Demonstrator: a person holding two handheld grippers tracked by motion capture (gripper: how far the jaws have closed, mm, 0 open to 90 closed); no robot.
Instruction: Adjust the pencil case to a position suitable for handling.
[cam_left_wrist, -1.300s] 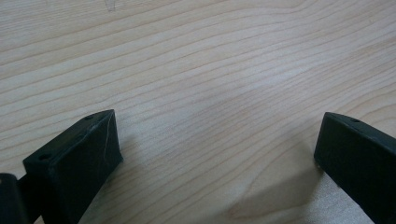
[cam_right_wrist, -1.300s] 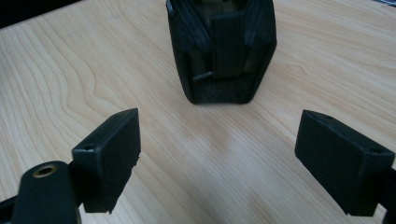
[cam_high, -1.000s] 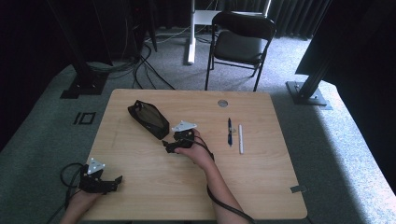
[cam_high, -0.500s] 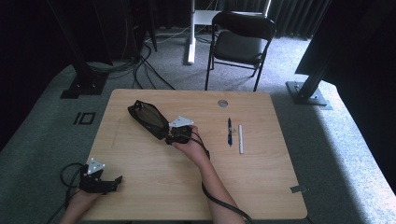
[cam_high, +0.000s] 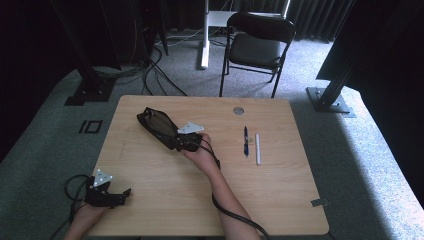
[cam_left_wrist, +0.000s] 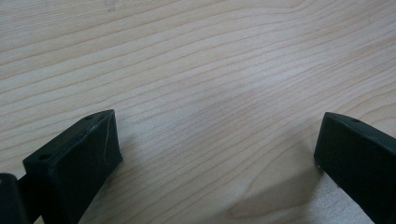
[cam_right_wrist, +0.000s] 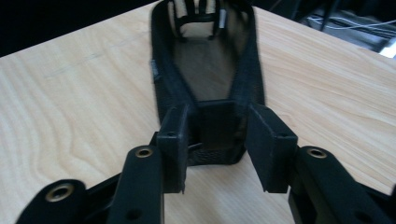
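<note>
A light wooden table (cam_high: 165, 200) with rounded corners holds a few things. A long black mesh pouch with thick black edges (cam_high: 156, 126) lies slanted near the far left corner of the table. The right gripper (cam_high: 186, 142) sits at the pouch's near end, with a hand (cam_high: 200, 155) behind it. In the right gripper view, the pouch (cam_right_wrist: 205, 70) stretches away across the wood, and its near end sits between the two black jaws. The jaws are partly open, one on each side of that end. They look very close to the pouch, but I cannot tell if they squeeze it. The left gripper (cam_high: 117, 194) rests near the front left corner of the table, far from the pouch. In the left gripper view, its two black jaws stand wide apart with bare wood (cam_left_wrist: 201, 93) between them, and they hold nothing. A dark blue pen (cam_high: 245, 141) and a white stick-shaped pen (cam_high: 258, 148) lie side by side toward the right edge of the table. A small round grey cap (cam_high: 238, 110) sits in the table near the far edge. A black folding chair (cam_high: 257, 45) stands on the grey floor beyond the table.
</note>
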